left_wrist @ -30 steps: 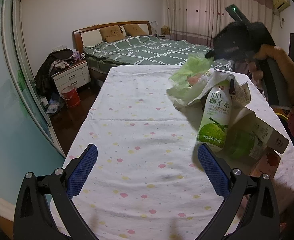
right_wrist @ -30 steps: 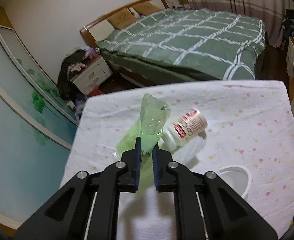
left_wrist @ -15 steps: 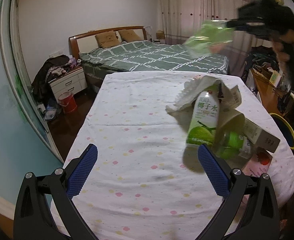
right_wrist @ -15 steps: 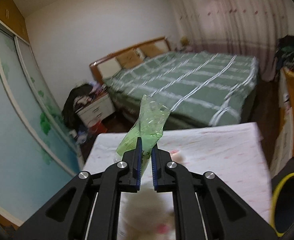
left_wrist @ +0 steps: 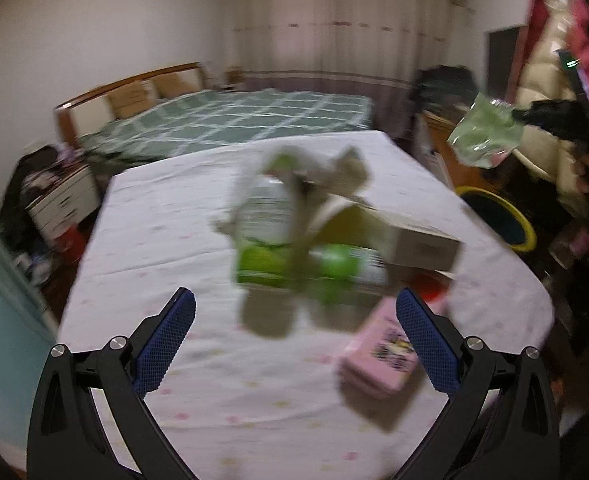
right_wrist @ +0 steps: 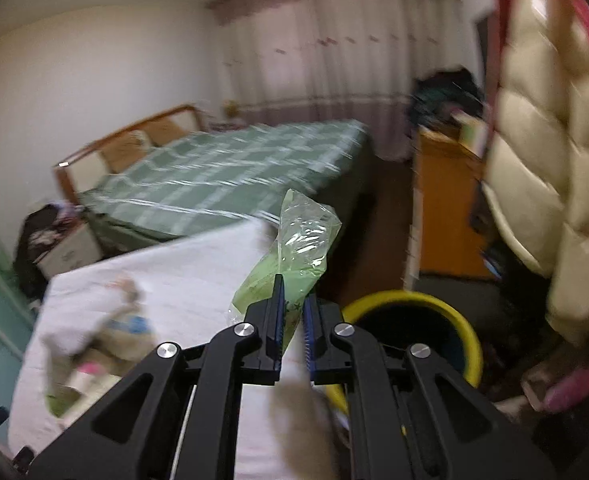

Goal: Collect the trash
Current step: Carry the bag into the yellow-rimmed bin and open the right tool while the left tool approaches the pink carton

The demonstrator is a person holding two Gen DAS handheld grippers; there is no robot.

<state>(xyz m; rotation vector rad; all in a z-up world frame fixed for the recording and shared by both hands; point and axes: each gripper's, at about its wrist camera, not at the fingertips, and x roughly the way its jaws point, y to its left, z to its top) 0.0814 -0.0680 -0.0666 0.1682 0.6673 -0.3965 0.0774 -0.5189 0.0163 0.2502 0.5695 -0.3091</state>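
Now the right gripper (right_wrist: 291, 322) pinches a green plastic bag (right_wrist: 300, 240) near a yellow bin (right_wrist: 468, 334).
Meanwhile the left gripper (left_wrist: 296, 334), fingers spread and empty, faces blurred trash on the table (left_wrist: 166, 208).

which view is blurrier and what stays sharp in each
Left wrist view: worst blur, the trash pile and pink box smear on the table; only the open left gripper is crisp. Right wrist view: bed and bin streaked, but the right gripper and its pinched green bag stay sharp.
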